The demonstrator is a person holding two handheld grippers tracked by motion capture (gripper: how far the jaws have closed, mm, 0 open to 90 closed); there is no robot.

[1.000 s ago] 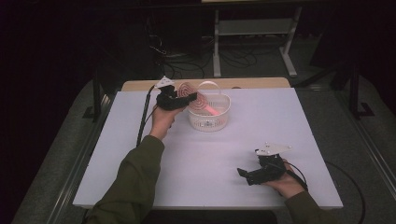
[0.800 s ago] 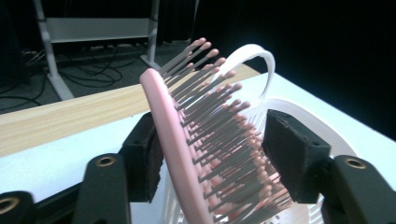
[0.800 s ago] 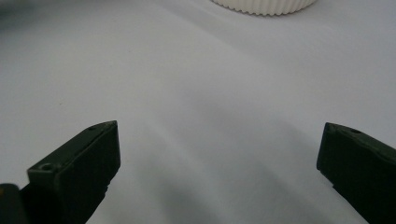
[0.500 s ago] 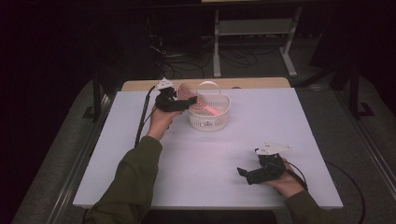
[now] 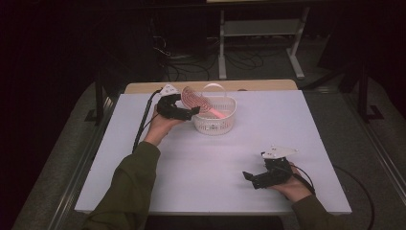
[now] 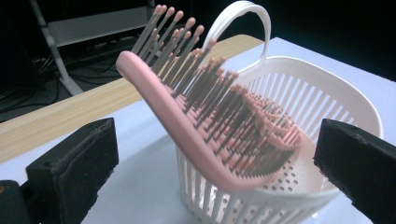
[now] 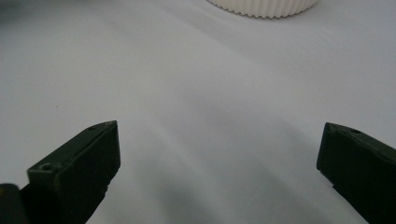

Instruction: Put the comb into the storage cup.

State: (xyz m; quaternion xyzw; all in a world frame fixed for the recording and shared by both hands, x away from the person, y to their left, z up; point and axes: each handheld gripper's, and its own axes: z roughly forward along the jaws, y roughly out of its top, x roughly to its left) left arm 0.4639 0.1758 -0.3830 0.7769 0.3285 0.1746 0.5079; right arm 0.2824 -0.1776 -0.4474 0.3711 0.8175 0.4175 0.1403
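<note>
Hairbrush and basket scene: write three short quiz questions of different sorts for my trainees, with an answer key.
1. True or false: the left gripper is clamped on the brush.
2. Where does the brush lie? A) flat on the table; B) leaning in the basket, head over the rim; C) in the right gripper.
3. Fill in: the right gripper's jaws hold ____.

Key
1. False: its jaws stand wide open on either side of the brush.
2. B.
3. Nothing; they are open, low over bare table.
</note>
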